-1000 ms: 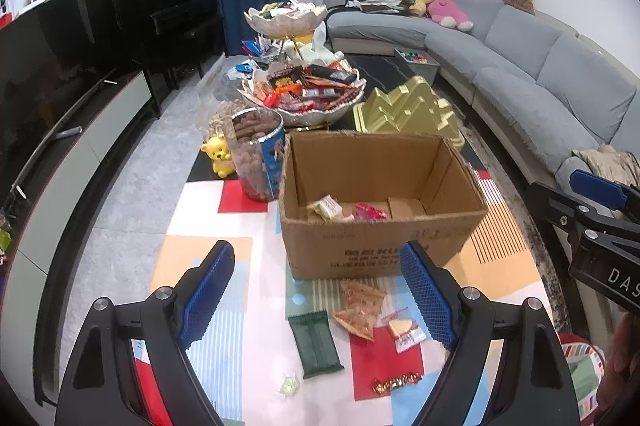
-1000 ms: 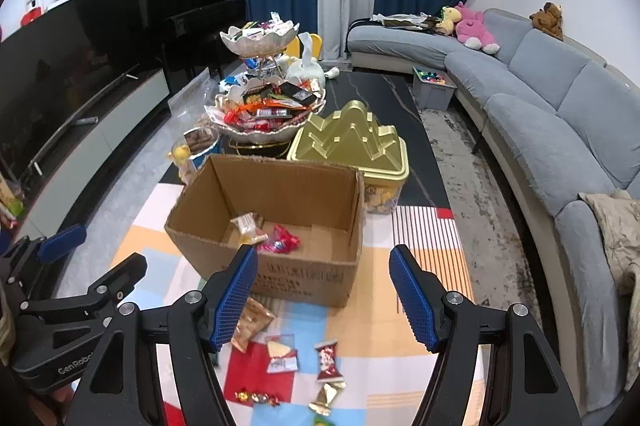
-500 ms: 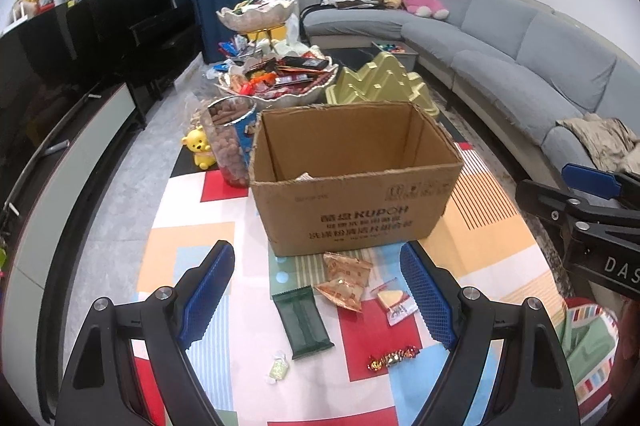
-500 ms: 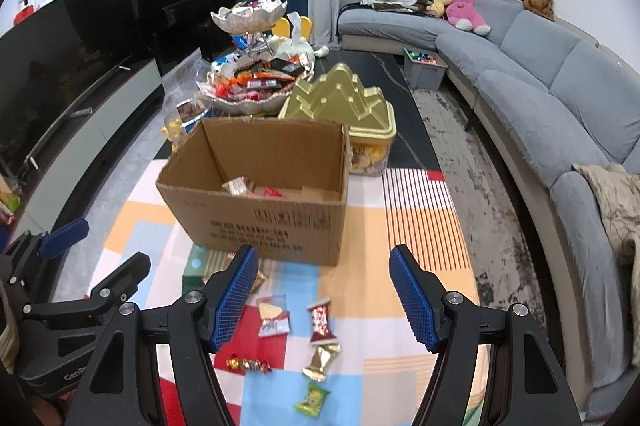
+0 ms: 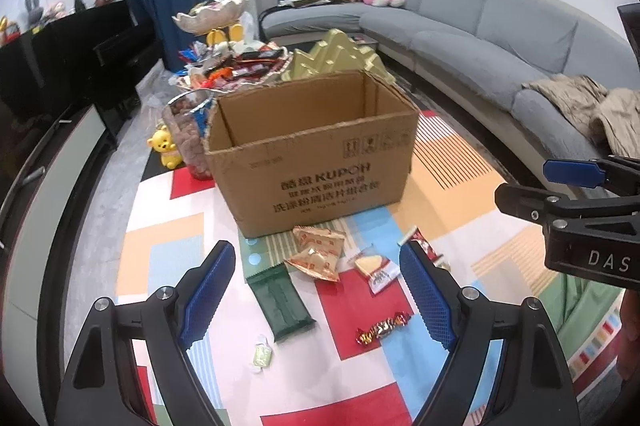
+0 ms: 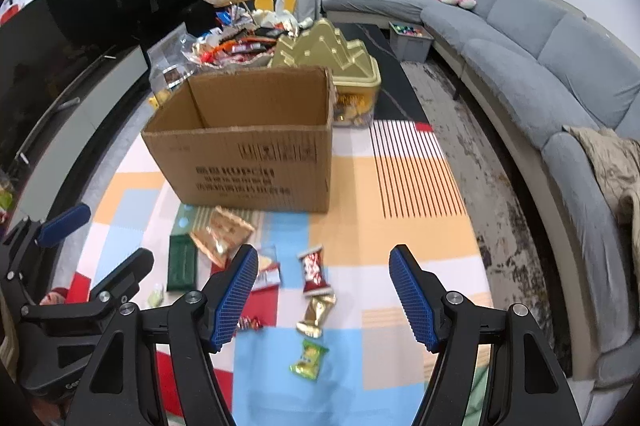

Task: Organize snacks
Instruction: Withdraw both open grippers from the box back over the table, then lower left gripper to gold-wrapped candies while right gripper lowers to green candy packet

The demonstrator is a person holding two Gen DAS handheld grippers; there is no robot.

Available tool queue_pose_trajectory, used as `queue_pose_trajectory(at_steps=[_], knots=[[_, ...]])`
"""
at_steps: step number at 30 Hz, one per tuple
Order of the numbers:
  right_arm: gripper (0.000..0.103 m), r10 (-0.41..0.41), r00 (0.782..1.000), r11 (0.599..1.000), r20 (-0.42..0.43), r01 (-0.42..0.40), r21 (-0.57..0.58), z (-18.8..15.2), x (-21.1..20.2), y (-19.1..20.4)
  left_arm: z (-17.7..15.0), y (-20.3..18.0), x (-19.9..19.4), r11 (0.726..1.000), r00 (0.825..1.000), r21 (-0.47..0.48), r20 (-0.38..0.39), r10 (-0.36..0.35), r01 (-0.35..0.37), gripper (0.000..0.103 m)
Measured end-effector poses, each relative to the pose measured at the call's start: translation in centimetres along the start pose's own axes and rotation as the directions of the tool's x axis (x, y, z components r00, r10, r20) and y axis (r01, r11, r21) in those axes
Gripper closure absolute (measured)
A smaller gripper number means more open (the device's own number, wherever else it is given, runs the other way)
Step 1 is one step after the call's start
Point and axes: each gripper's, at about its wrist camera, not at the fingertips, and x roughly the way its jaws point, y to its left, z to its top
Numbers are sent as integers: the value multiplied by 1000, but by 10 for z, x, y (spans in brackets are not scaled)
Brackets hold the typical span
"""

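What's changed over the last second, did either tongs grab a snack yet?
No grab. Both tongs, left and right, have dropped lower toward the loose snacks on the mat, so the cardboard box now shows its front wall, not its inside. Both are open and empty as before; the green packet hasn't shifted.

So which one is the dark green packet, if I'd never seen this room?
Start at the open cardboard box on the colourful floor mat. Several snacks lie scattered in front of its printed side; the green packet is the leftmost large one there. It is long, flat and plain dark green, while its neighbours are shiny orange, gold or red wrappers.
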Motion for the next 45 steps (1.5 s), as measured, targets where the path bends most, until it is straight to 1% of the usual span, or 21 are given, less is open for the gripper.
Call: queue_pose_trajectory(at_steps=[5,10,14,17,26,30,34,37,45], knots=[[34,0,999,1000,-41,1,16,-18,6,-2,-9,-7,7,999,999,33,-32,-22,23,22],[34,-13,998,1000,-54,14,21,-30,9,-4,-21,-11,17,998,997,43,-64,-41,44,24],[34,-16,998,1000,-65,18,25,-38,12,-5,-28,-14,25,997,995,54,-82,-59,63,27],[34,-18,997,999,-74,20,30,-45,16,-5,-34,-16,31,993,992,71,-95,-83,90,27],[34,-38,994,998,-101,44,50,-62,29,-5,-52,-26,53,973,977,142,-136,-163,182,31],[34,-36,990,997,-138,46,64,-70,40,-8,-58,-28,63,968,971,150,-161,-178,202,31],[34,-32,985,996,-170,45,73,-78,51,-9,-65,-32,72,959,965,178,-181,-188,221,33],[34,-29,982,996,-185,43,73,-83,58,-8,-70,-36,79,947,958,209,-200,-204,245,38],[34,-25,975,997,-220,42,72,-91,73,-8,-79,-42,95,924,944,251,-237,-231,289,42]])
